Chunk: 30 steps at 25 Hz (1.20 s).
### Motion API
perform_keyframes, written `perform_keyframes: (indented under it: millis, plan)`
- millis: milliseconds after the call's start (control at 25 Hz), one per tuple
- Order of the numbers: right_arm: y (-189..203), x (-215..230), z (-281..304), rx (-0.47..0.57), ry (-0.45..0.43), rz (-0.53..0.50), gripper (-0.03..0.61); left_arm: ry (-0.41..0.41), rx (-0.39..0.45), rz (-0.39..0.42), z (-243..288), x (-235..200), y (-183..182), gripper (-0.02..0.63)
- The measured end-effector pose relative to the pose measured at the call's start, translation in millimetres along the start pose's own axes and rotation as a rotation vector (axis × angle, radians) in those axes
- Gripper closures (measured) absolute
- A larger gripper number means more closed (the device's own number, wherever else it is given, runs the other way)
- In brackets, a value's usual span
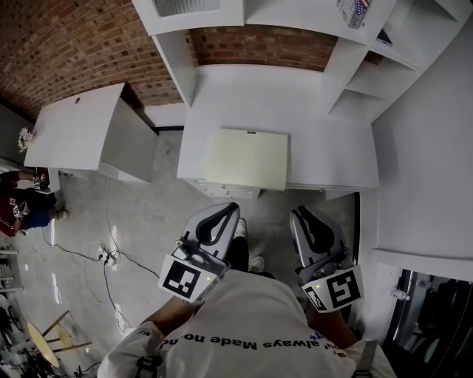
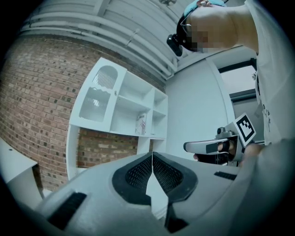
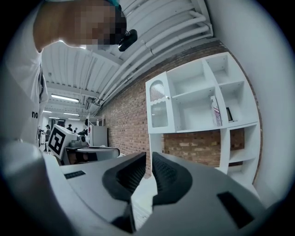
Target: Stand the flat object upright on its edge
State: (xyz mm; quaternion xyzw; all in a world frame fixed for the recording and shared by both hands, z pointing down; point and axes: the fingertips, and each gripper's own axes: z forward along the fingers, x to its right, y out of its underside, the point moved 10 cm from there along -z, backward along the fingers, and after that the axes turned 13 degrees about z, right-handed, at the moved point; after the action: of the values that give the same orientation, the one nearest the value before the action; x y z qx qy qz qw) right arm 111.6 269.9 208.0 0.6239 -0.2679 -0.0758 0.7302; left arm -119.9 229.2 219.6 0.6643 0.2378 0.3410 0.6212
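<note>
A flat cream board (image 1: 246, 159) lies face down on the white desk (image 1: 325, 148), near its front edge. Both grippers hover short of that edge, pointing level toward the desk. My left gripper (image 1: 228, 210) (image 2: 152, 154) is shut, tips touching, with nothing held. My right gripper (image 1: 298, 214) (image 3: 150, 156) has its jaws drawn together to a thin slit and is empty too. Neither touches the board. Each gripper shows in the other's view, the right gripper (image 2: 207, 146) and the left gripper (image 3: 92, 152).
A white shelf unit (image 3: 203, 97) stands on the desk against a brick wall (image 1: 66, 44), with a small box (image 1: 353, 11) on one shelf. A second white table (image 1: 74, 136) is at the left. Cables (image 1: 107, 255) lie on the floor. A white wall (image 1: 429, 148) bounds the right.
</note>
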Motion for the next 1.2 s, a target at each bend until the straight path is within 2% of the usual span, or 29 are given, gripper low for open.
perform_keyframes:
  millis: [200, 600, 800, 1080, 1200]
  plan:
    - [-10, 14, 53, -0.001, 0.0, -0.001, 0.535, 0.018, -0.044, 0.016, 25, -43, 8, 0.6]
    - [-25, 30, 124, 0.012, 0.02, 0.002, 0.535, 0.052, -0.046, 0.033, 64, -108, 19, 0.6]
    - [-25, 40, 136, 0.006, 0.029, 0.017, 0.535, 0.063, -0.047, 0.038, 78, -119, 21, 0.6]
    - [-35, 67, 140, -0.008, 0.014, 0.02, 0.535, 0.051, -0.061, 0.059, 103, -113, 21, 0.6]
    - [-34, 76, 141, -0.024, 0.006, 0.025, 0.535, 0.043, -0.076, 0.098, 109, -108, 23, 0.6]
